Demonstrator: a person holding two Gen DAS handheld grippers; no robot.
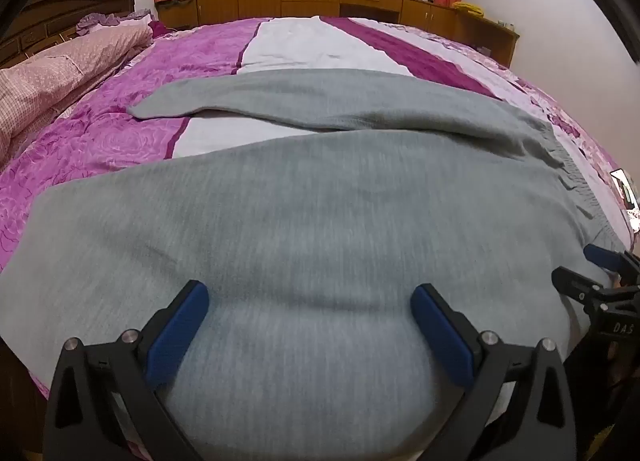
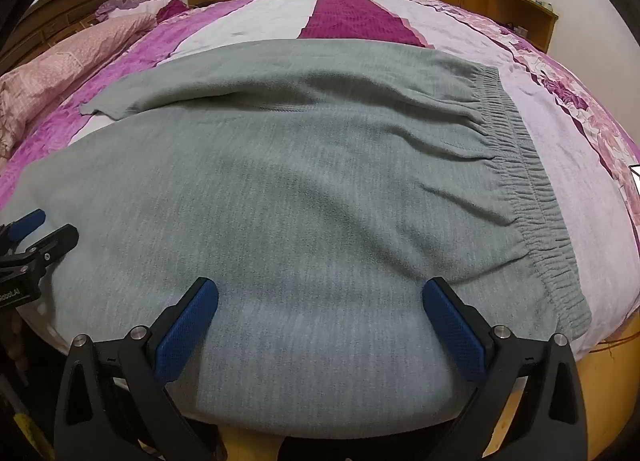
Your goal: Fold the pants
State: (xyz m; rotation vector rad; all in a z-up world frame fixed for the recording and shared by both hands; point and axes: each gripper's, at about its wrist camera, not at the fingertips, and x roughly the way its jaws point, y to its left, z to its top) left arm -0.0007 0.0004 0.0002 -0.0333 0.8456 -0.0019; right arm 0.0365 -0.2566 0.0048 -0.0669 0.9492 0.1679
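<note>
Left wrist view: pants (image 1: 280,221) are spread flat on the bed (image 1: 120,129), legs running off to the left, probably laid out so they can be folded leg over leg. Left gripper (image 1: 310,325) hovers over the near leg, fingers (image 1: 176,337) spread wide, nothing pinched

Right wrist view: right gripper (image 2: 320,325) hangs near the waistband (image 2: 536,201), fingers (image 2: 456,333) also wide apart and empty, looks set to grab the near edge
</note>
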